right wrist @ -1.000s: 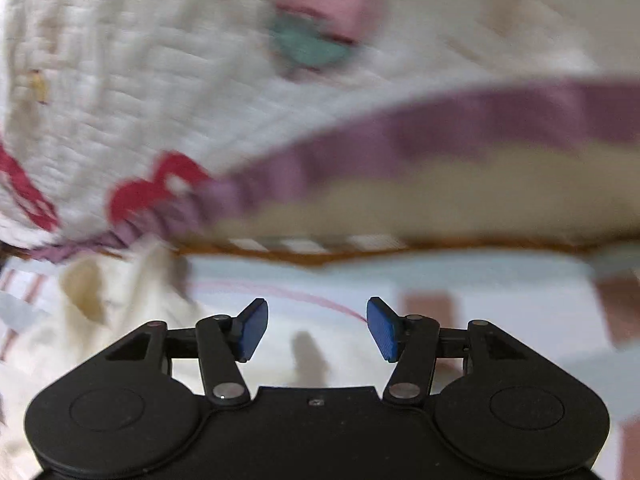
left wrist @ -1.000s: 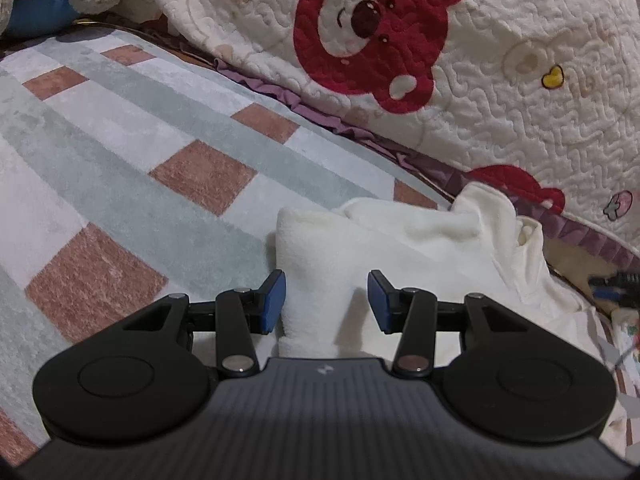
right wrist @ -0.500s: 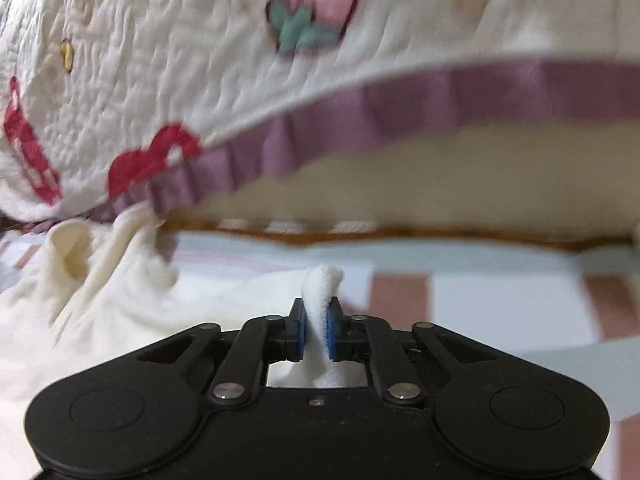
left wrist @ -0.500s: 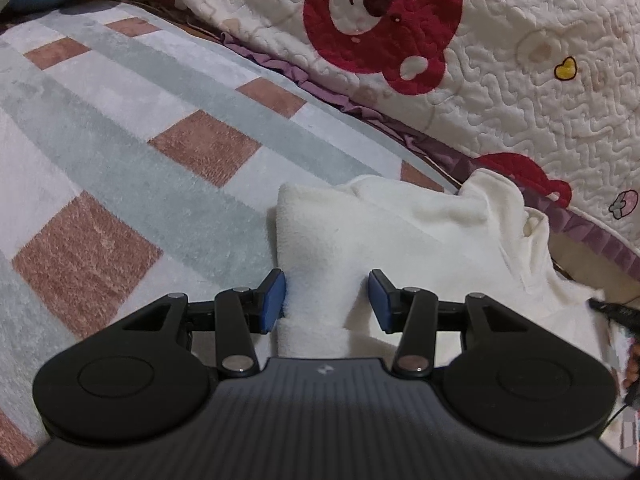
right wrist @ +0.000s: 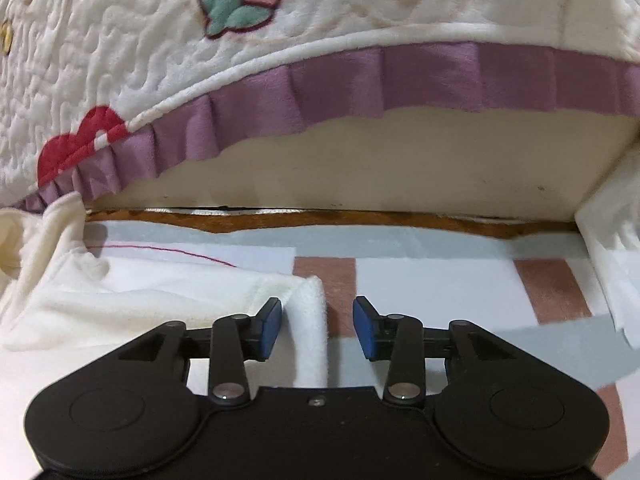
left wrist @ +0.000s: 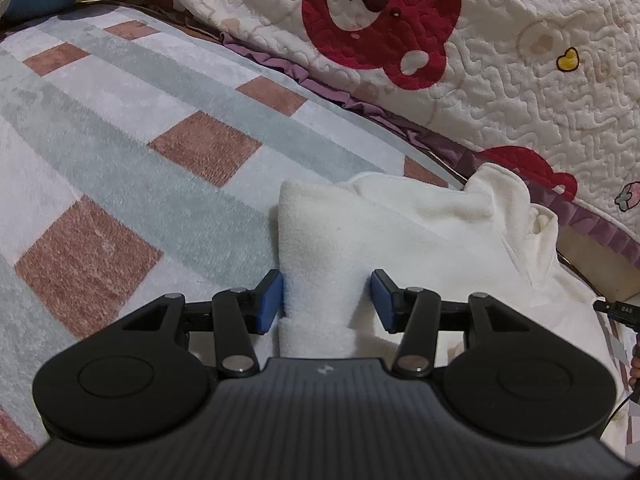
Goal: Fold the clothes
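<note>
A cream fleece garment (left wrist: 400, 236) lies on the checked rug, partly folded, its collar end bunched against the quilt. My left gripper (left wrist: 326, 300) is open, its blue pads on either side of a folded fleece strip. In the right wrist view the same garment (right wrist: 160, 296) spreads to the left, and a folded edge of it runs between the fingers. My right gripper (right wrist: 318, 328) is open too; the fleece edge lies close to its left pad, with bare rug by the right pad.
The grey, white and rust checked rug (left wrist: 120, 152) extends left. A white quilt (left wrist: 500, 60) with red bears and a purple frill hangs over a beige base (right wrist: 400, 168) just behind. White paper (right wrist: 612, 264) lies at right. A black cable plug (left wrist: 618, 310) sits by the garment.
Half a second ago the right gripper was shut on a fold of the fleece; it has let go and stands open. The left gripper stayed open and shifted slightly over the folded strip.
</note>
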`<state>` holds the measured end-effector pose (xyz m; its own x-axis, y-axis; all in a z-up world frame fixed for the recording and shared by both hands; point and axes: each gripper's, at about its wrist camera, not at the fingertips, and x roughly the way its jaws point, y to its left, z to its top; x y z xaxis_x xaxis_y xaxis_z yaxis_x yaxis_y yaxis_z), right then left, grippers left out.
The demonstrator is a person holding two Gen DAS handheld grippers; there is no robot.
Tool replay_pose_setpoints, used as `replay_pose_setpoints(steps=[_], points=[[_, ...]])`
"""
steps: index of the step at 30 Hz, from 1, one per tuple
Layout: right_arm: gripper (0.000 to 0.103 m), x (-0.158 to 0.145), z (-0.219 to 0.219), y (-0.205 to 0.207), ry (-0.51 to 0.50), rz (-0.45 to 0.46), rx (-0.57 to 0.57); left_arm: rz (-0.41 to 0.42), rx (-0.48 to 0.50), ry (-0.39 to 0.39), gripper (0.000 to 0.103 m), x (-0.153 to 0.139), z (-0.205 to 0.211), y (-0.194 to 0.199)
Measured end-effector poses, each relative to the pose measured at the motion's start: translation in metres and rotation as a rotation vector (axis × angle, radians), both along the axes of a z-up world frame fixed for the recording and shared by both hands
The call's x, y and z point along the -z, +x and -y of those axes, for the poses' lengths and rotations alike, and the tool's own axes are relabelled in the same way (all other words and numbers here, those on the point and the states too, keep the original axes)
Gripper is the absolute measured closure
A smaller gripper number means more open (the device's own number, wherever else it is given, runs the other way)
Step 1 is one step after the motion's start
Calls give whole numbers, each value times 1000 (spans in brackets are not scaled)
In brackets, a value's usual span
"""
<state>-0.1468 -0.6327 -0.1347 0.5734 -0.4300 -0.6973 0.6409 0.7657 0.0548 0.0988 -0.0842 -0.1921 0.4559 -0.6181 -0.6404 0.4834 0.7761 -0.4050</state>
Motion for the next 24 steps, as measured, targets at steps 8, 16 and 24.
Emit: replay_pose_setpoints(steps=[8,16,24], points=[[52,-2,-15,-40,52,26,49,71,96,106,48,-28,16,-21],[52,-26,-53,-65,66,120,-30,-9,192,261,46,-41,21,-65],[52,-60,-142,-83,87,185,-335,-108,328,73,41,-76,-10,-134]])
